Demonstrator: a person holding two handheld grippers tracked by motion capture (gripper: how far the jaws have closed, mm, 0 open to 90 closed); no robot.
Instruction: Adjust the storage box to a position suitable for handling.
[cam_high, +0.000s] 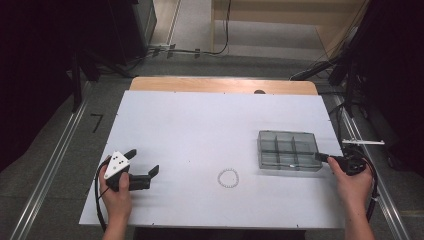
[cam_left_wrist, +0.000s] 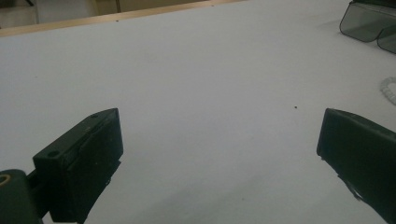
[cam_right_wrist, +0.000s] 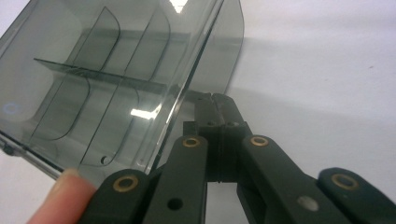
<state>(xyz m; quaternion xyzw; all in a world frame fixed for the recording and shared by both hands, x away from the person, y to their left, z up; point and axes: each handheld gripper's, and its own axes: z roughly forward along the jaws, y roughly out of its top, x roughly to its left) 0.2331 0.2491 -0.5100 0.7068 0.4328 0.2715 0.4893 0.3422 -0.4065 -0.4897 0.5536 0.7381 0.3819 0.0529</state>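
Left gripper (cam_high: 145, 167) gapes wide, empty, table's left | right gripper (cam_right_wrist: 212, 103) pinched tight beside smoky clear-plastic compartment box (cam_high: 288, 150), right side | risk: nudge skids box off edge

1 table (cam_high: 200, 125), white top. 1 clear plastic box (cam_high: 289, 150) w/ 6 compartments, 2 rows x 3. 1 small white bead ring (cam_high: 228, 178). 2 grippers: left gripper (cam_high: 142, 167), right gripper (cam_high: 322, 157). 2 hands, 1 per gripper: left hand (cam_high: 117, 197), right hand (cam_high: 354, 184).
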